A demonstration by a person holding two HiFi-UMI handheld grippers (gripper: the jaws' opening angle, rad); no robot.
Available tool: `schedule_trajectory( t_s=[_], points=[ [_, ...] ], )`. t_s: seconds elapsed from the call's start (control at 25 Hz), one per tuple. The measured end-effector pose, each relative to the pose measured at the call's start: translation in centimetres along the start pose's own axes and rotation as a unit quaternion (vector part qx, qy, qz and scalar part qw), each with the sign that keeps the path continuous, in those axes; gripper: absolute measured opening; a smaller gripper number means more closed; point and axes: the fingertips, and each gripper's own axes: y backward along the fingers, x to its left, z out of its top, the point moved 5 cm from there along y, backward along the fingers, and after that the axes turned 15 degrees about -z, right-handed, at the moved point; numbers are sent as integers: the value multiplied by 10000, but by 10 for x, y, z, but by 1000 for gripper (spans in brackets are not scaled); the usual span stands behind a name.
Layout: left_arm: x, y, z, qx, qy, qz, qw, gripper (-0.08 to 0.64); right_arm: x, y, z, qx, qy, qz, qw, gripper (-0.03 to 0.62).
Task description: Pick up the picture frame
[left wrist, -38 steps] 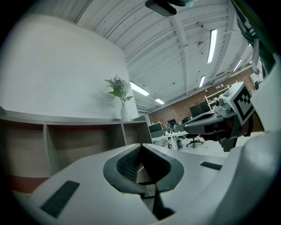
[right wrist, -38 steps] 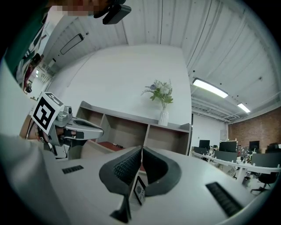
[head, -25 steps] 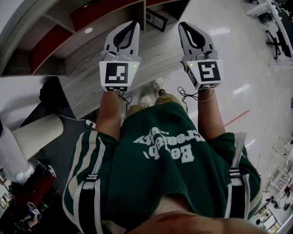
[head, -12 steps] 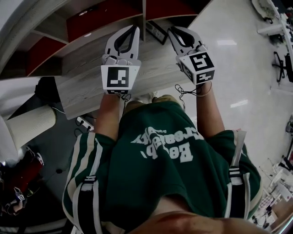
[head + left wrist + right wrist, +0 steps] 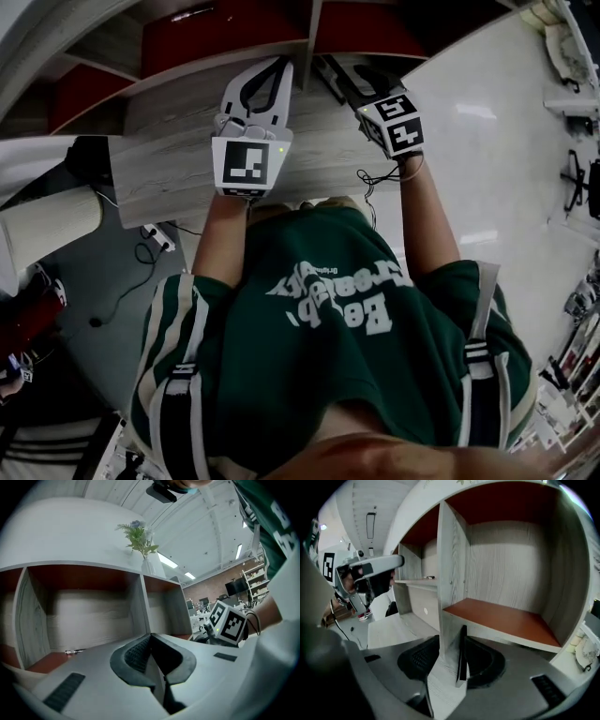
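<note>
head view / grippers: two, one marker cube each. Left gripper (image 5: 281,66) is upper centre, right gripper (image 5: 336,75) just right of it, both over the desk (image 5: 159,173).
head view / frame: one, dark. The frame (image 5: 323,66) sits at top centre on the desk, by the shelf (image 5: 225,42), mostly covered by the right claw.
head view / bays: three red-backed ones across the top edge.
left gripper view / claw: tips pinched together at lower centre (image 5: 150,639), nothing between them.
left gripper view / other: two bays in full view. One vase (image 5: 146,566) with a plant on the shelf top, upper centre.
right gripper view / claw: jaws wide, just been opening.
right gripper view / frame: one, upright and edge-on (image 5: 461,653) between the jaws, close to the right-hand pad. Can't tell if they touch.
right gripper view / other: one big red-floored bay at upper right, left gripper at mid left.
</note>
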Motion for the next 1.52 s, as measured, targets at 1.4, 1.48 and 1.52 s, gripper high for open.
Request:
schedule_trajectory(
  t_s=[1.4,1.48,1.52],
  points=[
    [26,34,-40,406,310,704,9962,18,11,-148,-89,2410,1011,410,9644,195],
    [25,34,-39,403,316,712,9961,18,11,-149,-95,2511,1031,444,9614,195],
    [25,34,-39,398,323,713,9961,18,12,-150,-96,2536,1035,467,9606,195]
  ],
)
